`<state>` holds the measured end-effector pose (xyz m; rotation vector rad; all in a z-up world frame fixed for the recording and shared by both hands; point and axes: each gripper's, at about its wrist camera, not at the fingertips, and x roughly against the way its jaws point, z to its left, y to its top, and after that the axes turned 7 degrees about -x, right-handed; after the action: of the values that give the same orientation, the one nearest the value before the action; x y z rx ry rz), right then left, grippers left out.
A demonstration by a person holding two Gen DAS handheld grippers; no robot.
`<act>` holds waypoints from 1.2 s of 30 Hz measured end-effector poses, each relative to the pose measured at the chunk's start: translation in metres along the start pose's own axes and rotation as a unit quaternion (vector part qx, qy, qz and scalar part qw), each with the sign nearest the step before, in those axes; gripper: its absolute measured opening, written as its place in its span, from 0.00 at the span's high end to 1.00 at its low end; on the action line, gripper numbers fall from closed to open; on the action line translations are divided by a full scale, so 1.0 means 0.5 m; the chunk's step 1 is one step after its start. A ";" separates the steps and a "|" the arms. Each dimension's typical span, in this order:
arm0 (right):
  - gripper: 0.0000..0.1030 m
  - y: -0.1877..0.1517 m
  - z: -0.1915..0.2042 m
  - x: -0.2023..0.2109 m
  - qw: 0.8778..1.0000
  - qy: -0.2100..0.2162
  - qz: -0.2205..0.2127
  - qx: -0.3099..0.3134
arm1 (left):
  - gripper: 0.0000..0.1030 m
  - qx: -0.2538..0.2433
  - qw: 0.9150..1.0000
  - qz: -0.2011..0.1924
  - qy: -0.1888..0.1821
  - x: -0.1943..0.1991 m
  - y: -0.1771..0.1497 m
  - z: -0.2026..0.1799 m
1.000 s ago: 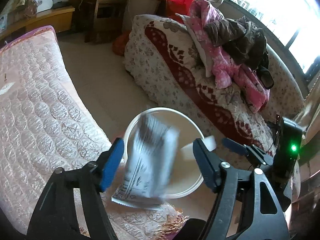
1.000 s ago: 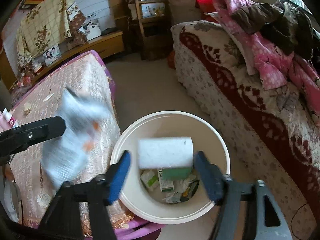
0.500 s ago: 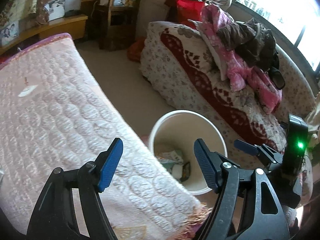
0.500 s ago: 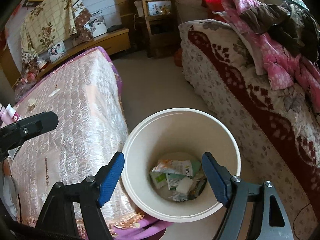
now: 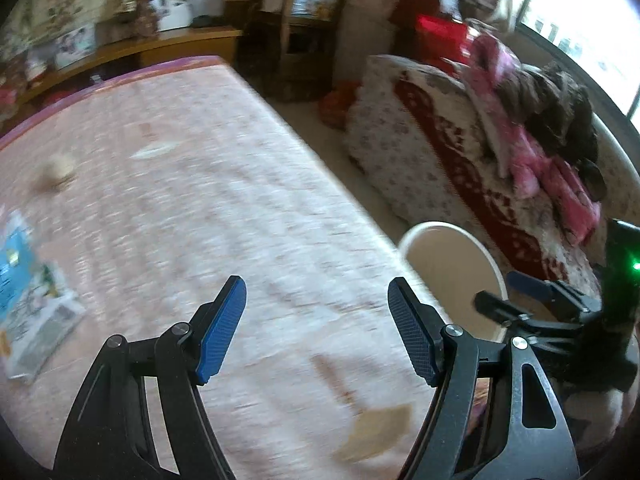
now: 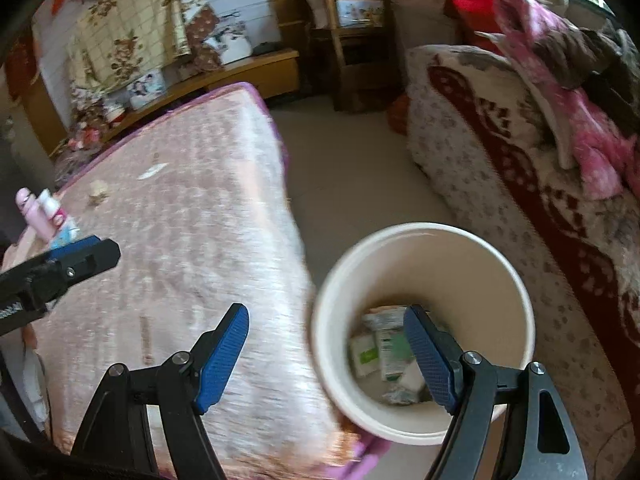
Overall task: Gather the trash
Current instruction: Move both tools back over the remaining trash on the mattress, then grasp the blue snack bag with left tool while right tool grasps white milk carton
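We see the white bin (image 6: 424, 240) upright on the floor, mouth facing up, just beside the bed (image 6: 192, 208) corner; wrappers (image 6: 384, 352) lie inside. Right gripper (image 6: 326, 354) above the bin's bed-side rim, jaws wide, empty. Left gripper (image 5: 316, 328) over the bed, jaws wide, empty. Blue packet (image 5: 24, 284) on the bed, well apart from the bin.

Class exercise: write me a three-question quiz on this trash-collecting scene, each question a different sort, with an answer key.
1. True or false: the left gripper holds a wrapper.
2. Where does the bin stand? A) on the bed B) on the floor beside the bed C) on the sofa
3. Fill in: the right gripper is ____ and holds nothing.

Key: 1 false; 2 B; 3 open
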<state>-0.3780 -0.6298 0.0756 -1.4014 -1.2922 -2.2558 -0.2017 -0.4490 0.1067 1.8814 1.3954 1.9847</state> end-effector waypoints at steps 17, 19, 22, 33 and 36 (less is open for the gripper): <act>0.25 -0.016 0.295 -0.038 0.990 0.093 0.021 0.103 | 0.30 0.141 0.968 0.051 0.201 0.107 -0.112 0.485; 0.25 -0.018 0.309 -0.043 0.989 0.100 0.025 0.104 | 0.31 0.160 0.967 0.060 0.187 0.103 -0.134 0.494; 0.25 -0.018 0.320 -0.051 0.989 0.101 0.029 0.106 | 0.31 0.173 0.972 0.073 0.138 0.098 -0.160 0.463; 0.25 -0.023 0.341 -0.069 0.986 0.137 0.058 0.070 | 0.30 0.140 0.987 0.026 0.077 0.133 -0.141 0.378; 0.25 -0.039 0.375 -0.078 0.982 0.160 0.072 0.075 | 0.30 0.128 0.984 -0.003 0.122 0.152 -0.112 0.435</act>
<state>-0.2487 -0.4873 0.0659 -0.9973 -1.1845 -2.1295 -0.0701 -0.2523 0.0936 1.7655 1.7954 2.1852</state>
